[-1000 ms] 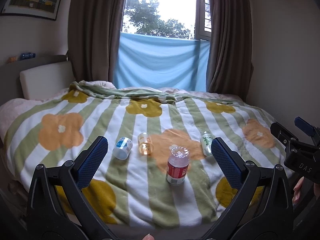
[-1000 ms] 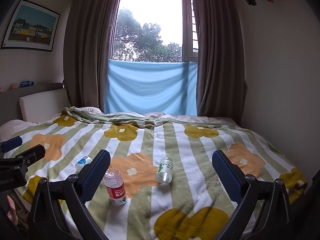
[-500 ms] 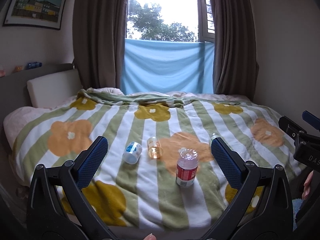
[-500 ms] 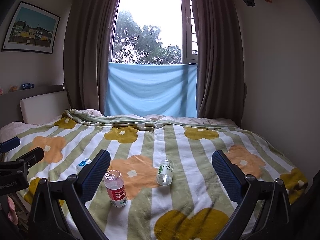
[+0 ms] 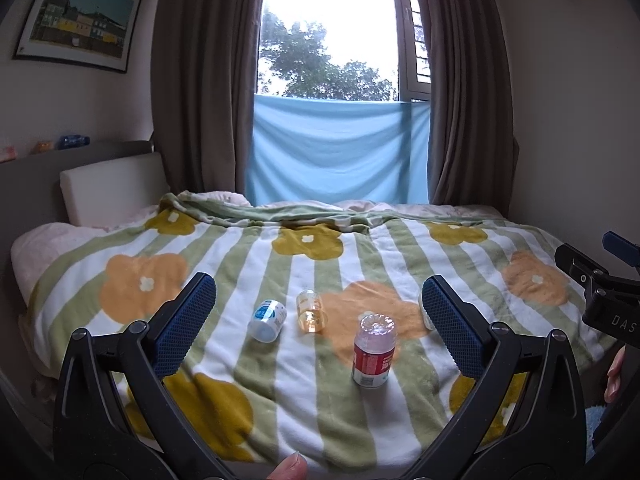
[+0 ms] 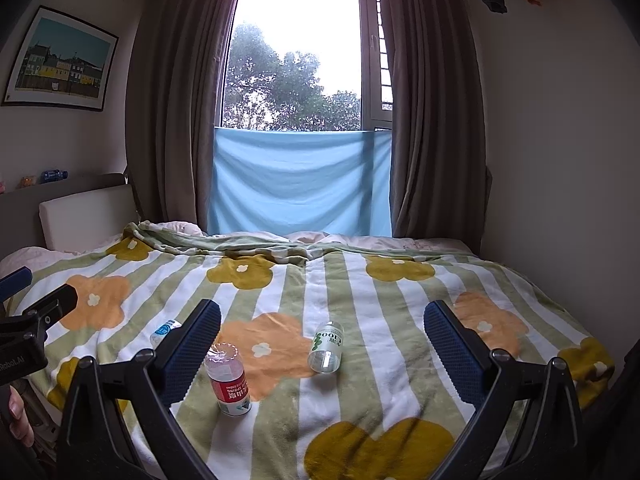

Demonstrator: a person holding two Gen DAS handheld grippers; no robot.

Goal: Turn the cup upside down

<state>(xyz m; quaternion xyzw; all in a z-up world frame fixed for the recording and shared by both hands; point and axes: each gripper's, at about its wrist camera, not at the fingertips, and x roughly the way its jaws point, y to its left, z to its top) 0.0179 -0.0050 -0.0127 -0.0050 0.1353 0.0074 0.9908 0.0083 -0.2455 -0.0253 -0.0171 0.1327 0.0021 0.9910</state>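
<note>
Fleece, striped green and white with orange and mustard flowers, is covering the bed [image 5: 280, 380] where four cut-down plastic bottles are serving as cups. Seen from the left wrist, the left claw [image 5: 316, 324] is hanging released and empty above the near edge, its blue, dimpled rubber pads [image 5: 186, 320] spread wide, probably to frame a target before any reach begins. Between them, a clear amber-tinted cup [image 5: 311, 312] is lying on its side, just beside a blue-labelled cup [image 5: 267, 320], also tipped over. A red-labelled cup [image 5: 374, 350] is standing base-up nearer the camera, seemingly already inverted. A fourth is peeking from behind the right-hand pad. Which cup is the task's own cannot be told; the amber one sits most centrally.

Seen from the right wrist, the right claw [image 6: 322, 354] is likewise gaping and gripping nothing, held well back from the blanket. A green-labelled cup [image 6: 327, 346] is lying on its side between the pads, mouth toward the camera, thin-walled and see-through. The red-labelled cup is standing left of it, close to the left-hand pad; the blue-labelled one is showing partly behind that pad. Soft bedding is likely making any upright cup wobbly.
</note>
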